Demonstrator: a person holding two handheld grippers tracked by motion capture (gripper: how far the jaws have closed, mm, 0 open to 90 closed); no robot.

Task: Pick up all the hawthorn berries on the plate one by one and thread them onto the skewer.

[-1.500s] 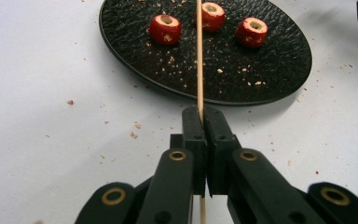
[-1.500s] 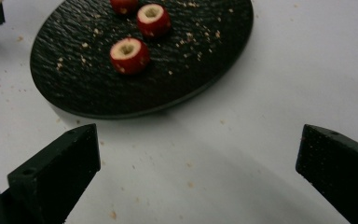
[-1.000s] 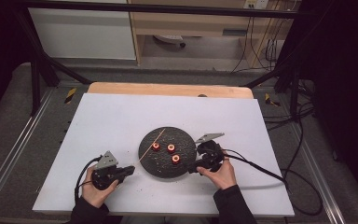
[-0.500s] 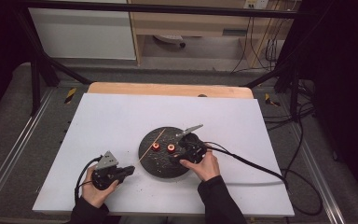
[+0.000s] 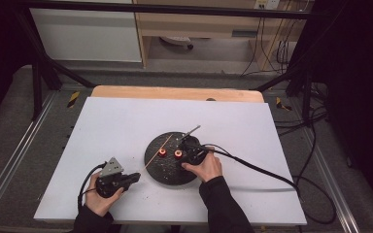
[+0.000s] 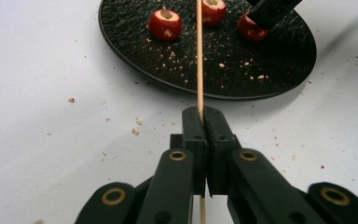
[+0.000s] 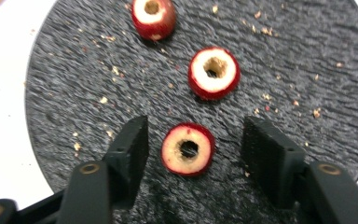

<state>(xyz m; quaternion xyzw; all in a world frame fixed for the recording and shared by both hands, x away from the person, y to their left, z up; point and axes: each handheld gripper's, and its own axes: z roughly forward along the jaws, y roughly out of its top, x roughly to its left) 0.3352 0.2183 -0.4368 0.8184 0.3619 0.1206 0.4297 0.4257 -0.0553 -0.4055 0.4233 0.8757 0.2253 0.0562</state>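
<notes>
Left gripper (image 6: 200, 116) lower centre, pinching a wooden skewer (image 6: 199, 56), right gripper (image 7: 193, 140) just closing, jaws straddling untouched cored red fruit (image 7: 188, 149), black round plate (image 7: 307, 70).

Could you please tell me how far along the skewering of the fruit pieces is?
Done: the left gripper is shut on the skewer. In hand: the right gripper has just been closing around the nearest fruit piece, fingers not yet touching. Left: all three cored pieces lie unthreaded on the black plate.

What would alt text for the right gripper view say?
The right tool straddles a cored red fruit piece on a black plate, its jaws just closing but not yet touching. Two more pieces lie beyond it.
</notes>
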